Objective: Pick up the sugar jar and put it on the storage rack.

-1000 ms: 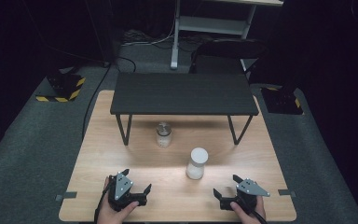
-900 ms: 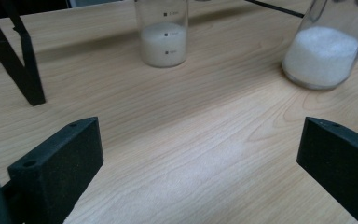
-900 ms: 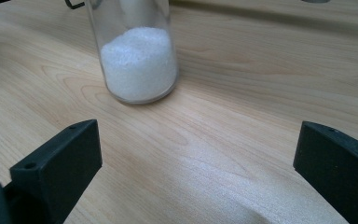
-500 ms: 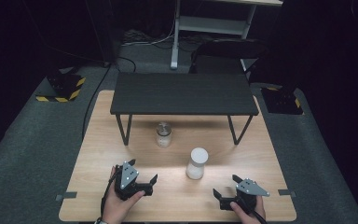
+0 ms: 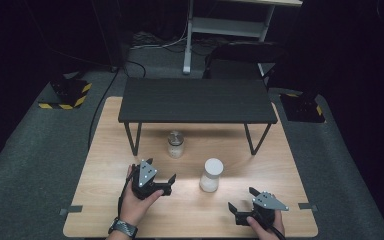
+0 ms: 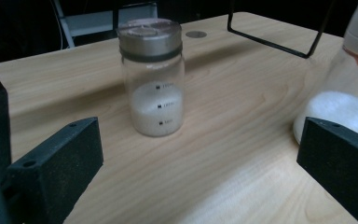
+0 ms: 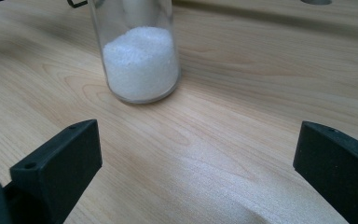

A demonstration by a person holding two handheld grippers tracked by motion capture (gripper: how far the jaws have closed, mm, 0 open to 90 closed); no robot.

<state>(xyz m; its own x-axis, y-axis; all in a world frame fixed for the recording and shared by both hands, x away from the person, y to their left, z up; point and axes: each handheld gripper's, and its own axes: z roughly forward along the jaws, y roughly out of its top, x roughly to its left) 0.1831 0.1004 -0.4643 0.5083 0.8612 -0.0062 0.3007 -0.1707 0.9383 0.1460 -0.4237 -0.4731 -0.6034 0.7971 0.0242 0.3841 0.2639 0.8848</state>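
From the high view we log two jars on the wooden worktop (image 5: pixel 105 150): a grey-lidded jar (image 5: pixel 175 144) just under the front edge of the black shelf stand (image 5: pixel 197 100), and a white-capped jar (image 5: pixel 211 174) nearer us. The left claw (image 5: pixel 161 179) sits below and left of both, jaws apart and empty, with the white-capped jar just off its right side and the grey-lidded jar ahead of it. The right claw (image 5: pixel 239 200), also spread and empty, rests low and to the right of the white-capped jar.

The left gripper view gives us what the high view cannot: the grey-lidded jar (image 6: pixel 152 77) is clear glass, about a third full of white powder, with small printed marks too blurred to read. The white-capped jar (image 6: pixel 340 105) is cut off at the right edge there, partly behind the jaw.

The right gripper view shows that jar's base (image 7: pixel 140 51) ahead and left of centre, holding white grains; its top is cut off, so we cannot see the cap.
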